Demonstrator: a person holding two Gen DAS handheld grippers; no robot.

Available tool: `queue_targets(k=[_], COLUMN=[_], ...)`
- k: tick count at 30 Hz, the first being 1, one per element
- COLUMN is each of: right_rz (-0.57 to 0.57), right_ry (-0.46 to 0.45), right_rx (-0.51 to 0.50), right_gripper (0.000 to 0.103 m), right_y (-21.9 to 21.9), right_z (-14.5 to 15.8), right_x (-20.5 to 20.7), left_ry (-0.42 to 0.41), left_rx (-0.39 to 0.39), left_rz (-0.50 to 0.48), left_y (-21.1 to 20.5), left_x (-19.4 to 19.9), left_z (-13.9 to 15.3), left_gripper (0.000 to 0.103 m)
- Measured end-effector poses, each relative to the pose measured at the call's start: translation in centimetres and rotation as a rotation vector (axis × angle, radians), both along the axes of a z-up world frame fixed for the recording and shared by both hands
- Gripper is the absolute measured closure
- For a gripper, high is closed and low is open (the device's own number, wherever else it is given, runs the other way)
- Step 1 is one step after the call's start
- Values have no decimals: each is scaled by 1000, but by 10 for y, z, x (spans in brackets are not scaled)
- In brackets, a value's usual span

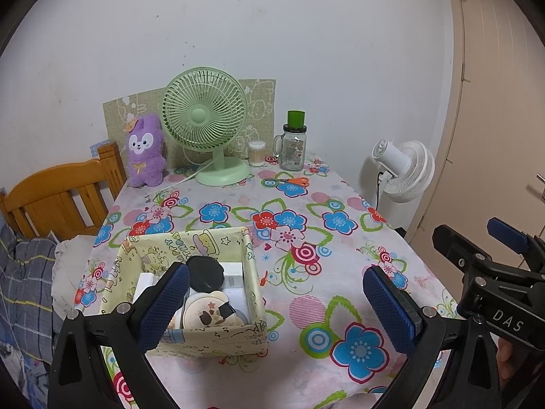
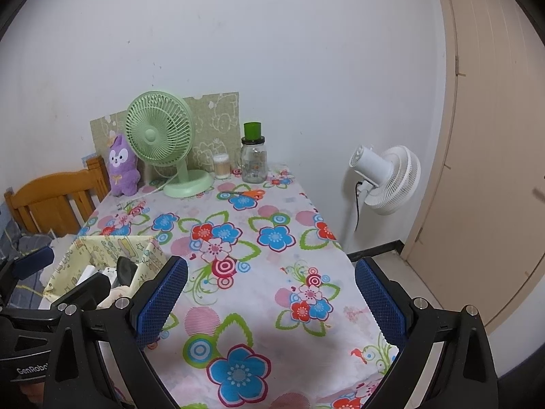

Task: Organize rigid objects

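A yellow patterned fabric box (image 1: pixel 218 339) stands at the table's near left. It holds a black round lid (image 1: pixel 205 272), a round cream compact (image 1: pixel 211 312) and white boxes (image 1: pixel 235 272). My left gripper (image 1: pixel 276 306) is open and empty, hovering just above and to the right of the box. My right gripper (image 2: pixel 270 301) is open and empty over the near middle of the table. The box (image 2: pixel 112 245) lies to its left, partly hidden by the left gripper's body (image 2: pixel 51 310). Orange scissors (image 1: pixel 293 181) lie at the far end.
A green desk fan (image 1: pixel 206 126), a purple plush rabbit (image 1: pixel 144 151), a cotton swab jar (image 1: pixel 256 153) and a glass jar with a green cap (image 1: pixel 293 146) stand along the far edge. A white floor fan (image 1: pixel 405 170) stands right of the table, a wooden chair (image 1: pixel 64 197) left.
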State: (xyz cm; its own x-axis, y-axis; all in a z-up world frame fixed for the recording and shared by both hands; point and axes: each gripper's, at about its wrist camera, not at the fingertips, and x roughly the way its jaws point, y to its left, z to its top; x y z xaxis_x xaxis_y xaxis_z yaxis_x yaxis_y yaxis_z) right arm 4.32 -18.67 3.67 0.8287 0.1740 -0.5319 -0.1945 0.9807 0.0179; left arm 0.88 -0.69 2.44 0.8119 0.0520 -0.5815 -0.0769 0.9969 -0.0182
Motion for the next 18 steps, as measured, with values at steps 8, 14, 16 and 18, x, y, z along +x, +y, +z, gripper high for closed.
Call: queue_targets(k=[8, 14, 16, 18], right_rz=[-4, -5, -5, -5], right_ry=[-11, -13, -13, -15], right_rx=[0, 0, -1, 0], right_gripper=[3, 3, 3, 3], right_y=[2, 2, 2, 2], right_z=[3, 3, 3, 3], right_x=[-2, -3, -3, -3], left_ry=[-8, -8, -7, -7], left_rx=[-3, -4, -5, -5], left_rz=[0, 1, 2, 3], left_y=[2, 2, 2, 2], left_x=[-1, -1, 0, -1], left_z=[2, 2, 2, 2], left_gripper=[0, 0, 0, 0])
